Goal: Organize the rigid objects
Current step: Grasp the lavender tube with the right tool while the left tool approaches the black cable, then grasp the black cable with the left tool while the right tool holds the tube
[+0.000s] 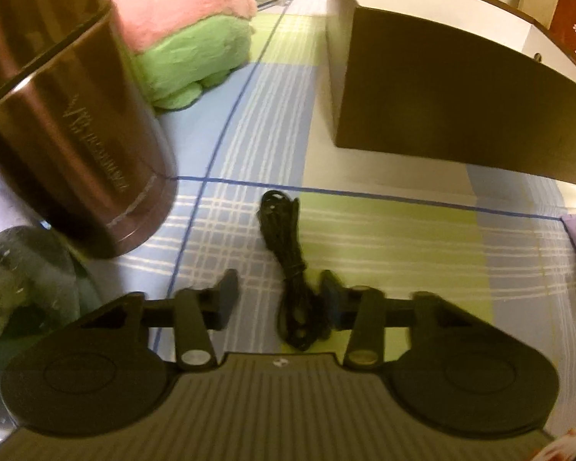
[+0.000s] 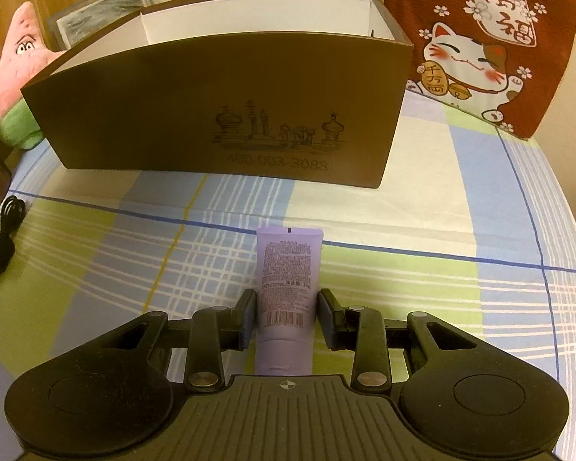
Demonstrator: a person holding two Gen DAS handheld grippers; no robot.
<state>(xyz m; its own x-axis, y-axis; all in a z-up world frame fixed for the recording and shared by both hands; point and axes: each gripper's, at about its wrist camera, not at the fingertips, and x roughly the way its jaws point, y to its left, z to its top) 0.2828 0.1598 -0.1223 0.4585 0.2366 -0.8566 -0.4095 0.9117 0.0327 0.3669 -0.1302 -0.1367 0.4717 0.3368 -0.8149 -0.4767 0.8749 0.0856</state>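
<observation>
Gripping the light, squeezable purple tube (image 2: 286, 292) mid-body, right gripper (image 2: 287, 317) nearly closed; left gripper (image 1: 278, 299) part-open around bundled cable (image 1: 292, 288).

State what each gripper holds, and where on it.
The right gripper clamps the purple tube at its lower body, near the cap. The left gripper straddles the black cable bundle ungripped.

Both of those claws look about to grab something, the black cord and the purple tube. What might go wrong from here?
1. The cord is a loose bundle lying off-centre between the left gripper's fingers, nearer one of them; it might slip out or unravel when lifted.
2. The tube in the right gripper is soft, so a hard squeeze might deform it.
3. The box has high walls; a low carry could bump its front.
</observation>
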